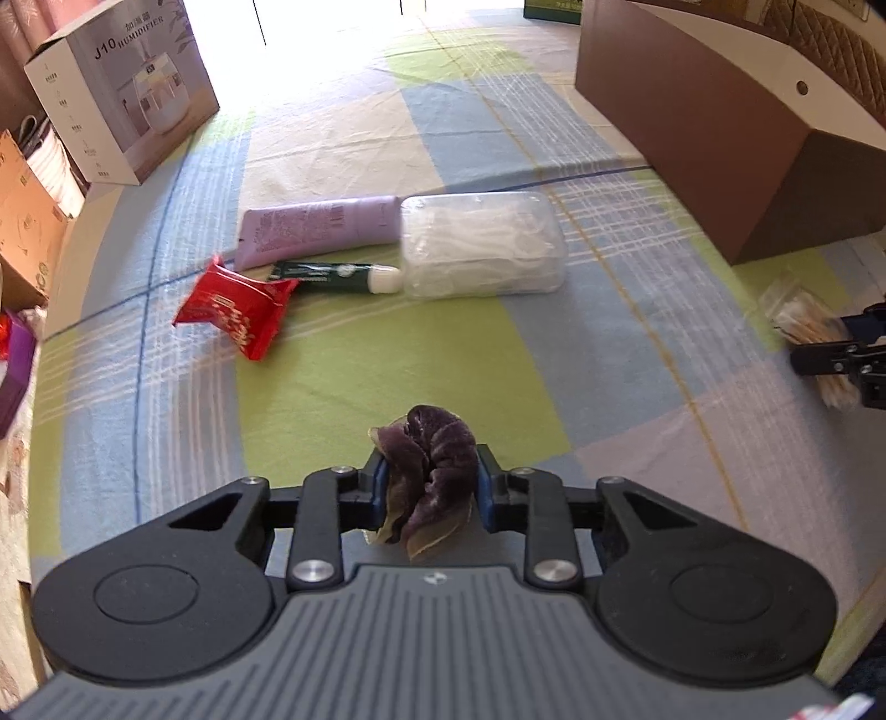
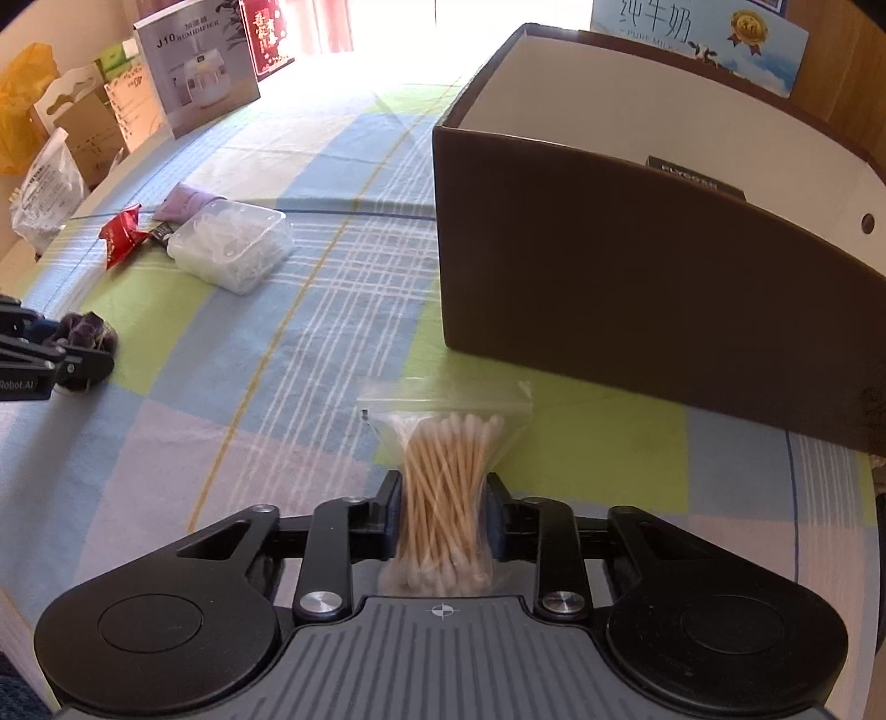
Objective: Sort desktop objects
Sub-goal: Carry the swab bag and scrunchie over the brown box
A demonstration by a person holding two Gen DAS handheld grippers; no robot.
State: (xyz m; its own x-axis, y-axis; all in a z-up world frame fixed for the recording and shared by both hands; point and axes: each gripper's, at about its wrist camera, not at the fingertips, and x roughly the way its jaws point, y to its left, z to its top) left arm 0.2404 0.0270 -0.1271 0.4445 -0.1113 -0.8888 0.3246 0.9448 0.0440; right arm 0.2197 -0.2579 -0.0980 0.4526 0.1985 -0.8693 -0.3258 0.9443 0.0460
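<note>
My left gripper (image 1: 431, 476) is shut on a dark purple velvet scrunchie (image 1: 434, 443), held above the checked cloth; the same scrunchie (image 2: 83, 332) shows at the left edge of the right wrist view. My right gripper (image 2: 443, 498) is shut on a clear bag of cotton swabs (image 2: 443, 471), just in front of the brown box (image 2: 637, 288). On the cloth lie a lilac tube (image 1: 315, 224), a small green tube (image 1: 332, 275), a red snack packet (image 1: 235, 310) and a clear plastic case (image 1: 482, 243).
A white humidifier box (image 1: 122, 94) stands at the back left beside cardboard boxes (image 1: 27, 221). The brown box (image 1: 720, 138) is open at the top with a dark item inside. A milk carton (image 2: 698, 39) stands behind it. Plastic bags (image 2: 44, 188) sit at the left table edge.
</note>
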